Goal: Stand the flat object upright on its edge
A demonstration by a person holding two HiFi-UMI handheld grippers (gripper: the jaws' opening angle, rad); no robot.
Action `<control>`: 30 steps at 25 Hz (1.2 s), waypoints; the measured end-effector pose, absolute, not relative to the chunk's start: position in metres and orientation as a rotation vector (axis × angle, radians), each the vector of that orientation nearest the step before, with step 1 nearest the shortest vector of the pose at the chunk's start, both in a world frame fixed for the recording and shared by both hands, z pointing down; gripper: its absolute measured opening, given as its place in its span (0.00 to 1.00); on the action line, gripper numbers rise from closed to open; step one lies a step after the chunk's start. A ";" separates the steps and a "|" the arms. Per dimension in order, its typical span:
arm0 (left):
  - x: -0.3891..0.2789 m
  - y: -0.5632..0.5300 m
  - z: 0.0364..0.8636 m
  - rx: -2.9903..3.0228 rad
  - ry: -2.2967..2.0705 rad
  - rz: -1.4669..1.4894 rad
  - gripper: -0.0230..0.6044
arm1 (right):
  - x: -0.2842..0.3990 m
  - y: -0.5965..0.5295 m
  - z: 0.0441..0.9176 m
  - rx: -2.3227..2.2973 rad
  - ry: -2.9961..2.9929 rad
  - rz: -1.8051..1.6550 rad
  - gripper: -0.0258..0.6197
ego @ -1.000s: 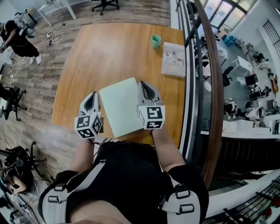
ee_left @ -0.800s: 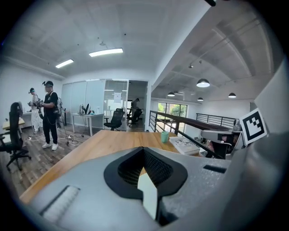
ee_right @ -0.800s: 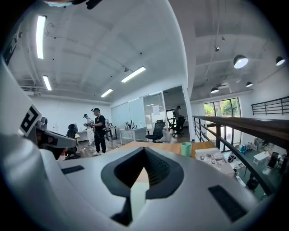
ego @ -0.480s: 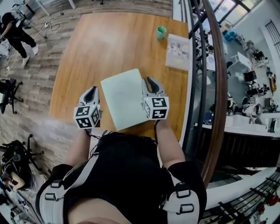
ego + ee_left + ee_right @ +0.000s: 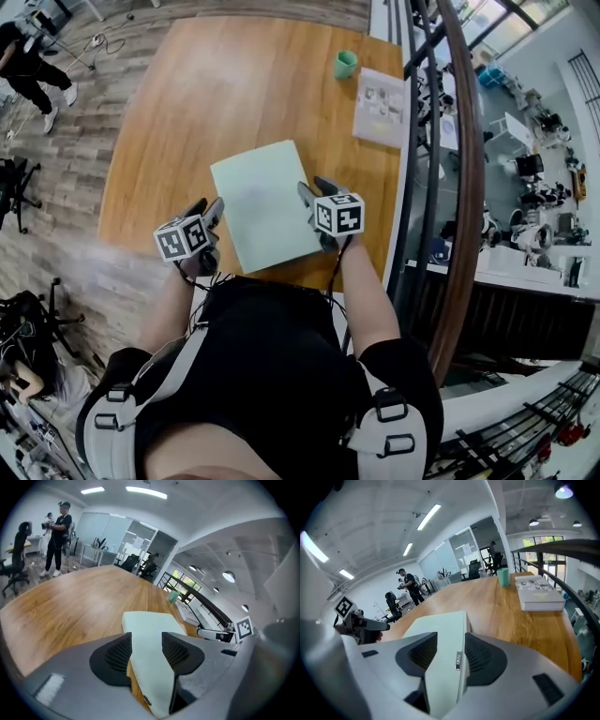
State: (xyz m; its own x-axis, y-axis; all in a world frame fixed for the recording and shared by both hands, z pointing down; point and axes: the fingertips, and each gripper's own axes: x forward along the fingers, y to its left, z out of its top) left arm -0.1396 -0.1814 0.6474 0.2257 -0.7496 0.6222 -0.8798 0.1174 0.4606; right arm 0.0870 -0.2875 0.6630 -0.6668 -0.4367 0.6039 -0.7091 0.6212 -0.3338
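Observation:
A pale green flat folder [image 5: 262, 202] lies flat on the wooden table [image 5: 206, 103], close to the near edge. My left gripper [image 5: 210, 211] is at its near left edge with the jaws opening. In the left gripper view the folder [image 5: 150, 625] runs through the gap of the left gripper [image 5: 146, 641], and the pads do not press on it. My right gripper [image 5: 314, 187] is at the folder's near right edge, its jaws opening too. In the right gripper view the folder's [image 5: 440, 625] side edge shows between the jaws of the right gripper [image 5: 451, 644], unclamped.
A green cup [image 5: 345, 64] and a white book [image 5: 380, 101] sit at the table's far right. A dark railing [image 5: 441, 141] runs along the right side. A person [image 5: 28, 66] stands on the floor at the far left, near office chairs.
Both grippers' jaws have gone from shut to open. The left gripper has turned in toward the folder's left edge. The right gripper has drawn back a little along the right edge.

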 end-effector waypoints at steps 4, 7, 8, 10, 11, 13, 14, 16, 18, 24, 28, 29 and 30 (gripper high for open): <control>-0.132 -0.168 0.675 1.553 -1.435 0.171 0.36 | 0.090 -0.285 0.686 0.838 -2.327 0.858 0.31; -0.130 -0.165 0.691 1.508 -1.399 0.169 0.36 | 0.090 -0.286 0.698 0.783 -2.291 0.899 0.33; -0.129 -0.164 0.695 1.497 -1.387 0.170 0.37 | 0.088 -0.285 0.703 0.760 -2.277 0.915 0.34; -0.126 -0.161 0.703 1.479 -1.360 0.184 0.37 | 0.087 -0.282 0.711 0.721 -2.245 0.939 0.36; -0.125 -0.160 0.706 1.473 -1.349 0.194 0.37 | 0.086 -0.282 0.714 0.709 -2.231 0.944 0.36; -0.122 -0.162 0.713 1.467 -1.337 0.218 0.37 | 0.086 -0.286 0.718 0.694 -2.213 0.943 0.36; -0.121 -0.163 0.716 1.466 -1.334 0.231 0.37 | 0.086 -0.287 0.721 0.686 -2.207 0.946 0.36; -0.117 -0.164 0.722 1.470 -1.323 0.248 0.37 | 0.086 -0.287 0.725 0.671 -2.198 0.969 0.36; -0.116 -0.165 0.724 1.477 -1.302 0.245 0.37 | 0.087 -0.284 0.727 0.664 -2.188 1.016 0.36; -0.116 -0.159 0.724 1.442 -1.197 0.105 0.34 | 0.079 -0.276 0.724 0.656 -2.167 1.099 0.32; -0.114 -0.161 0.727 1.458 -1.177 0.130 0.33 | 0.080 -0.278 0.727 0.639 -2.139 1.078 0.30; -0.113 -0.163 0.728 1.461 -1.168 0.150 0.32 | 0.081 -0.280 0.727 0.634 -2.130 1.077 0.30; -0.113 -0.164 0.728 1.458 -1.157 0.169 0.32 | 0.081 -0.280 0.727 0.631 -2.121 1.073 0.30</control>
State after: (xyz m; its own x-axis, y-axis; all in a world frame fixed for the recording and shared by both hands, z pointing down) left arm -0.1127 -0.1635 0.7284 0.4936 -0.5385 0.6830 -0.7110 0.2024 0.6734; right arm 0.0815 -0.2804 0.7272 -0.6593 -0.1179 0.7426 -0.6679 0.5453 -0.5065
